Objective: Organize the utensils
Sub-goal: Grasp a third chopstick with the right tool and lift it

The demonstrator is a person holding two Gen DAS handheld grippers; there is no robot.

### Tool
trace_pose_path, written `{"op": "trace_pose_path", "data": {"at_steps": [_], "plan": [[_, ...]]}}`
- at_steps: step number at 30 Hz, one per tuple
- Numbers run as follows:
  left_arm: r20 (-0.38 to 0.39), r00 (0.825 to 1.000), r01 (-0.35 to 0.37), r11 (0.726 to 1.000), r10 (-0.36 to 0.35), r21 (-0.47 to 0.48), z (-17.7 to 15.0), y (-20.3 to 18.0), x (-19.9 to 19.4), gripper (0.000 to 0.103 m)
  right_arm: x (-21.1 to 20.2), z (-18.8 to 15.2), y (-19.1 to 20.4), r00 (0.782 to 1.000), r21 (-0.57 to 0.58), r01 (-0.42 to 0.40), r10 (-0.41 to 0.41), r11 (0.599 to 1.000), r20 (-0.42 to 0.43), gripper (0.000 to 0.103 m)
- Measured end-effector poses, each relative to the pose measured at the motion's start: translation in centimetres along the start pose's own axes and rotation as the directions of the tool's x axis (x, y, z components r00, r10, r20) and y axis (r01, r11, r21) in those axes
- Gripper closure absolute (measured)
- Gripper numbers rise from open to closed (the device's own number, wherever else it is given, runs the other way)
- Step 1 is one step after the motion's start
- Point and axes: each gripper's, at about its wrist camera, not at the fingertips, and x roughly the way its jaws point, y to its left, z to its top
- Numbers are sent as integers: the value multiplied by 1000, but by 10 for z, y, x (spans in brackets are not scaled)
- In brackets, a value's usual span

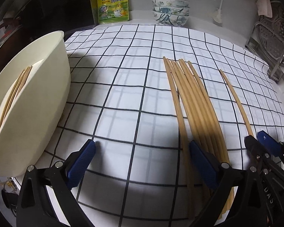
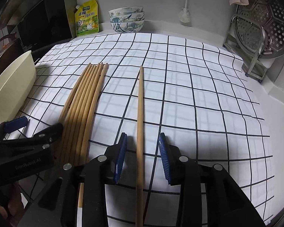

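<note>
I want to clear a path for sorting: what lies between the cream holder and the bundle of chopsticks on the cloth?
Only bare checked cloth separates the cream holder from the chopstick bundle, shown best in the left wrist view.

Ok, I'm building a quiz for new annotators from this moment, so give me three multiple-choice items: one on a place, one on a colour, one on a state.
1. Where does the lone chopstick lie?
A. Inside the cream bin
B. Between the right gripper's open fingers
C. On the stacked bowls

2. What colour are the gripper finger pads?
A. Red
B. Green
C. Blue

3. What state is the left gripper in?
A. Open, holding nothing
B. Shut on a chopstick
C. Shut on the cloth

Answers:
1 B: the right wrist view shows it on the checked cloth, running between the fingers of the right gripper, apart from the chopstick bundle.
2 C: the pads on both grippers are blue.
3 A: its fingers stand wide apart over bare cloth, beside the cream bin that already holds a few chopsticks.
</note>
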Motion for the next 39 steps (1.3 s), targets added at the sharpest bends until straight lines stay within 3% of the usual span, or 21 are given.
{"op": "trace_pose_path", "data": {"at_steps": [3, 6, 10, 14, 19, 25, 31, 39], "plan": [[12, 1000, -5, 1000, 5, 6, 3, -3, 2, 7, 1, 1, 1, 1000, 2, 5, -5, 1000, 6, 73], [25, 1000, 14, 1000, -14, 17, 2, -6, -1, 20, 1, 1, 6, 1000, -20, 5, -4, 1000, 14, 92], [32, 999, 30, 999, -31, 30, 1, -9, -6, 50, 0, 0, 8, 1000, -30, 5, -4, 1000, 19, 96], [14, 997, 70, 997, -70, 21, 0, -5, -10, 95, -1, -1, 5, 1000, -5, -20, 20, 1000, 19, 96], [21, 996, 90, 996, -90, 18, -3, 0, -19, 95, -9, -3, 1, 998, 49, -49, 47, 998, 33, 97], [111, 989, 94, 995, -98, 46, -4, 10, -57, 95, -40, -3, 7, 991, 99, -92, 82, 991, 104, 97], [194, 973, 113, 992, -121, 50, 0, 26, -89, 96, -66, 5, 27, 984, 72, -105, 93, 992, 154, 97], [201, 967, 152, 988, -157, 39, 0, 46, -90, 102, -71, 6, 39, 986, 60, -86, 76, 995, 150, 97]]}}
